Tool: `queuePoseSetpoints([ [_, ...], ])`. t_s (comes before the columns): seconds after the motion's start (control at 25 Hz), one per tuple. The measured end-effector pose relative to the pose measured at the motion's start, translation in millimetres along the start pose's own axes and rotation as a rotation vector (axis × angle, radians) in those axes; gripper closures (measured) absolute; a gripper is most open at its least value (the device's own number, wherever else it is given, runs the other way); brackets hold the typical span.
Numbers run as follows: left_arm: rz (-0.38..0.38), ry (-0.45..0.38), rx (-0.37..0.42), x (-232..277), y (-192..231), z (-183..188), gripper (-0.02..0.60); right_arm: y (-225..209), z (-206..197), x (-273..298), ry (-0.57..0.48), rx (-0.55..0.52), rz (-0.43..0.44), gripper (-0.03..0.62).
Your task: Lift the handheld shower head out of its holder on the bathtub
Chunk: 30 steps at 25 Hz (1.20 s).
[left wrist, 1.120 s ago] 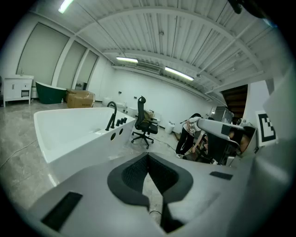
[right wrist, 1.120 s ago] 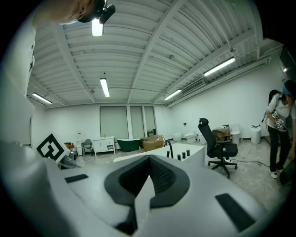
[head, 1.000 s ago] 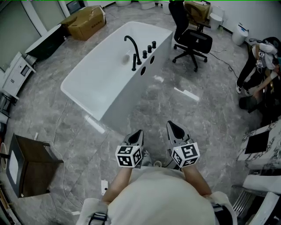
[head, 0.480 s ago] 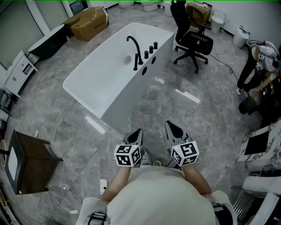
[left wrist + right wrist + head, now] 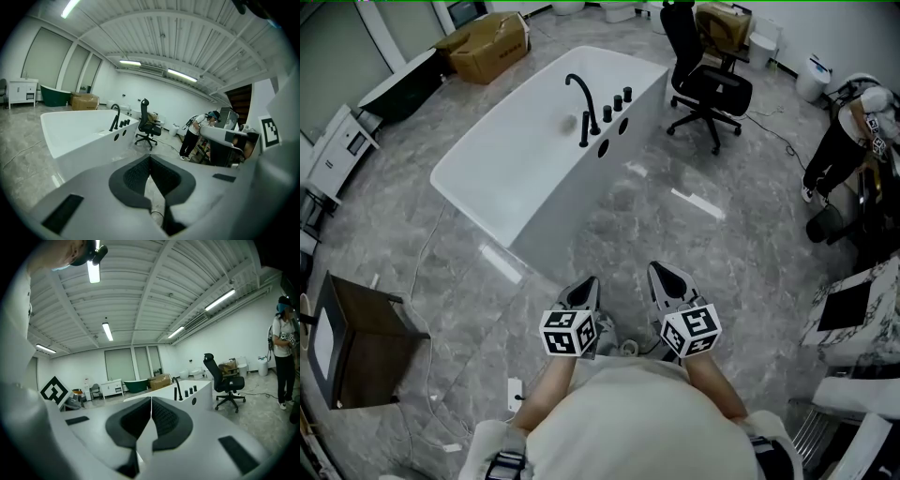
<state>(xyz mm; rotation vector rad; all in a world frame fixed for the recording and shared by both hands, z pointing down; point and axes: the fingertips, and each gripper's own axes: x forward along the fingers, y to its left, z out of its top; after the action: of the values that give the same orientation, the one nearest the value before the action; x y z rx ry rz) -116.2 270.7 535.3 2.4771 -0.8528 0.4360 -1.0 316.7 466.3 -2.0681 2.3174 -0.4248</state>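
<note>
The white bathtub (image 5: 502,164) stands across the grey floor ahead of me. On its near rim rise a black curved faucet (image 5: 578,94), the slim black handheld shower head (image 5: 584,131) upright in its holder, and three black knobs (image 5: 618,102). The tub (image 5: 79,133) and shower head (image 5: 112,125) also show in the left gripper view, and the shower head (image 5: 176,393) in the right gripper view. My left gripper (image 5: 587,282) and right gripper (image 5: 662,271) are side by side close to my body, far short of the tub. Both are shut and hold nothing.
A black office chair (image 5: 710,86) stands right of the tub's far end. A cardboard box (image 5: 487,42) lies behind the tub. A dark wooden table (image 5: 358,347) sits at my left, with a cable (image 5: 427,272) on the floor. A person (image 5: 853,131) stands at the right edge.
Both grippers have drifted slightly left and stay shut. The person at the right edge has shifted position.
</note>
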Motion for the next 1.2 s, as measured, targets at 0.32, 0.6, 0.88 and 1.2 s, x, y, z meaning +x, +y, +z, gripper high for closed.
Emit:
queuePoseSetpoints([
  [0.32, 0.005, 0.027, -0.015, 8, 1, -3, 0.561, -8, 1, 15, 0.010, 0.027, 0.021, 0.574],
  [0.6, -0.009, 0.025, -0.006, 46, 11, 19, 0.561, -31, 19, 39, -0.015, 0.056, 0.024, 0.574],
  [0.88, -0.027, 0.020, -0.015, 92, 23, 46, 0.561, -68, 30, 78, -0.003, 0.034, -0.006, 0.574],
  [1.2, -0.033, 0.001, -0.006, 134, 60, 102, 0.561, -85, 59, 151, 0.000, 0.011, 0.004, 0.574],
])
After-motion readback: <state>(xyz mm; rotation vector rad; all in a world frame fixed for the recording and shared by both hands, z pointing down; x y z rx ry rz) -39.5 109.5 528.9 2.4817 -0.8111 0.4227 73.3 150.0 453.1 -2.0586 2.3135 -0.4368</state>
